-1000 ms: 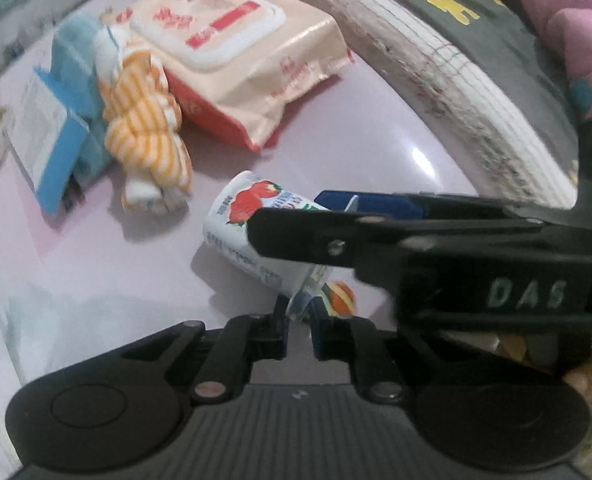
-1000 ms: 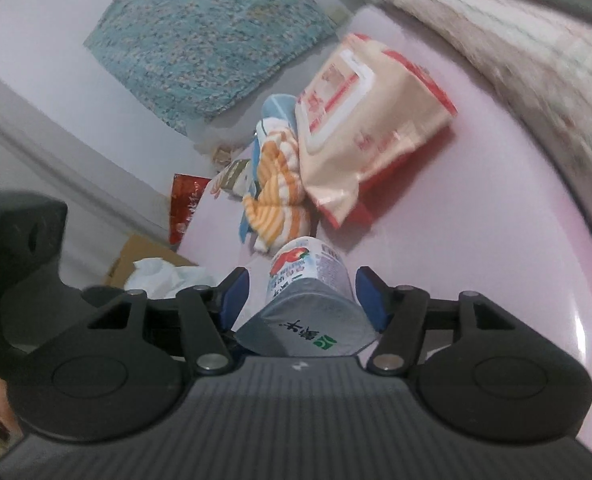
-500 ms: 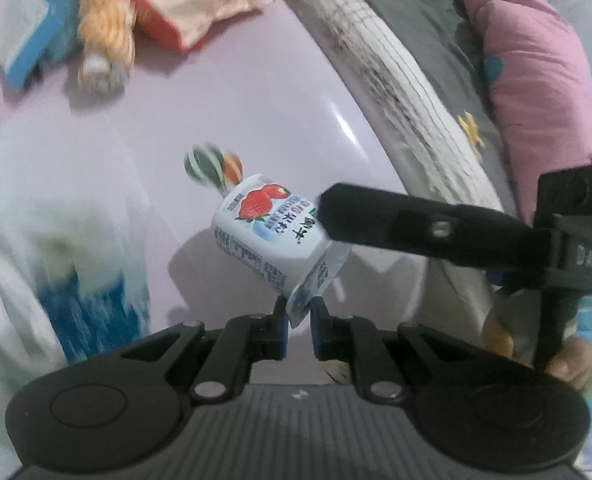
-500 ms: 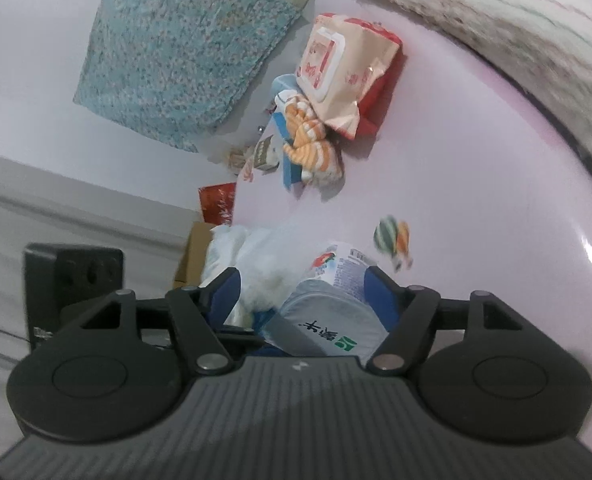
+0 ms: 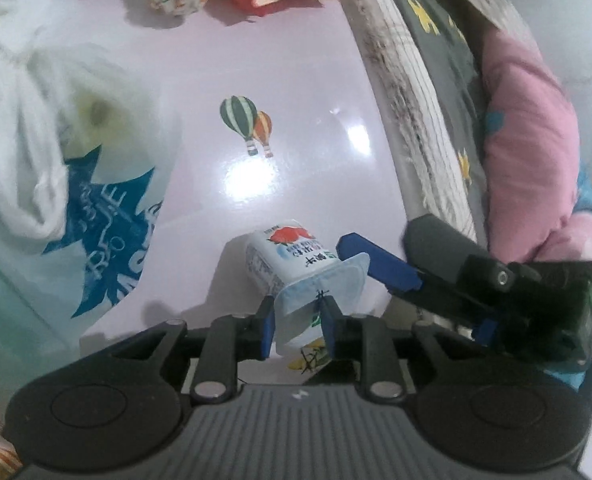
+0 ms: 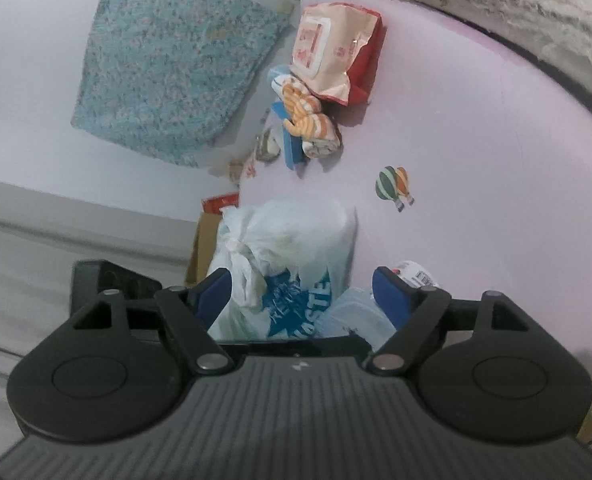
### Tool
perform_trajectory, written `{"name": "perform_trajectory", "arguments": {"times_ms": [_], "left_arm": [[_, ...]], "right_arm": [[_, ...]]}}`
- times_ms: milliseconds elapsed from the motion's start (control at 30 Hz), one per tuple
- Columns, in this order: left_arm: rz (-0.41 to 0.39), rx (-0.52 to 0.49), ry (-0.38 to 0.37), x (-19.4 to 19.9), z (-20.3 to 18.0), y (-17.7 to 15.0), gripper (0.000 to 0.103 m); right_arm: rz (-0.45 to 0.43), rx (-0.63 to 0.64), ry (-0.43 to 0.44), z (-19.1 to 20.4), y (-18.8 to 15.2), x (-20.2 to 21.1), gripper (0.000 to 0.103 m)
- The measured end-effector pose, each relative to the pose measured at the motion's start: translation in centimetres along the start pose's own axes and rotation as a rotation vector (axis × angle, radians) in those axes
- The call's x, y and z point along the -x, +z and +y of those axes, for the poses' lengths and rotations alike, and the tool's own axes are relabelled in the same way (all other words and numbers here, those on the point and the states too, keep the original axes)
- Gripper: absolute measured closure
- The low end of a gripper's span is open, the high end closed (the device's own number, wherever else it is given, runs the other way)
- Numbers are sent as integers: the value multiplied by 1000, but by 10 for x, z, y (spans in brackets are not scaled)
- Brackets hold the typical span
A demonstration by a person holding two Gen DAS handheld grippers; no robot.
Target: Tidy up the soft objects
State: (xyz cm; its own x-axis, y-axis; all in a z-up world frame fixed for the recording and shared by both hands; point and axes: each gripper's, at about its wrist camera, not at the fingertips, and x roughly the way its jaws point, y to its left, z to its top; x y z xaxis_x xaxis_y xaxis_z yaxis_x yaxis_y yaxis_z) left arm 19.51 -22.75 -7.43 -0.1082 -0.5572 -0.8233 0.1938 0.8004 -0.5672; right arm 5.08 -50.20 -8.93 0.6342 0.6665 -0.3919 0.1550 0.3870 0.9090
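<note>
The left gripper pinches the yogurt cup by its foil lid, jaws easing apart; the right gripper is opening, empty. It should lower the cup gently.

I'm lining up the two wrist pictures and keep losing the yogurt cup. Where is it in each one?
Left wrist: the yogurt cup is at bottom centre, its foil rim between the left gripper fingers.
Right wrist: bottom right, mostly hidden behind the right gripper, just past its right-hand finger; only part of the cup shows.
Shared landmark: the balloon sticker on the pink table.
</note>
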Motion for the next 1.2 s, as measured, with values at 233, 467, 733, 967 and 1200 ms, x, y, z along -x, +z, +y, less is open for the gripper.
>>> {"name": "perform_trajectory", "arguments": {"times_ms": [233,467,733,967,1200], "left_arm": [[-106,44,-2,12,1,8,78],[-192,41,29,13,2,14,73],[-243,-54,23,25,-10,18,53],[-227,-162,75,16,-30,18,37],[-229,-375,252,-7,-66,7,20]], "right_arm": [[-33,-64,9,0,10,-9,24],[-78,-110,16,-12,18,-25,24],[-89,-65,19,-20,17,-13,24],[-115,-60,30,-28,15,8,24],[-173,-42,50,-31,9,38,25]]}}
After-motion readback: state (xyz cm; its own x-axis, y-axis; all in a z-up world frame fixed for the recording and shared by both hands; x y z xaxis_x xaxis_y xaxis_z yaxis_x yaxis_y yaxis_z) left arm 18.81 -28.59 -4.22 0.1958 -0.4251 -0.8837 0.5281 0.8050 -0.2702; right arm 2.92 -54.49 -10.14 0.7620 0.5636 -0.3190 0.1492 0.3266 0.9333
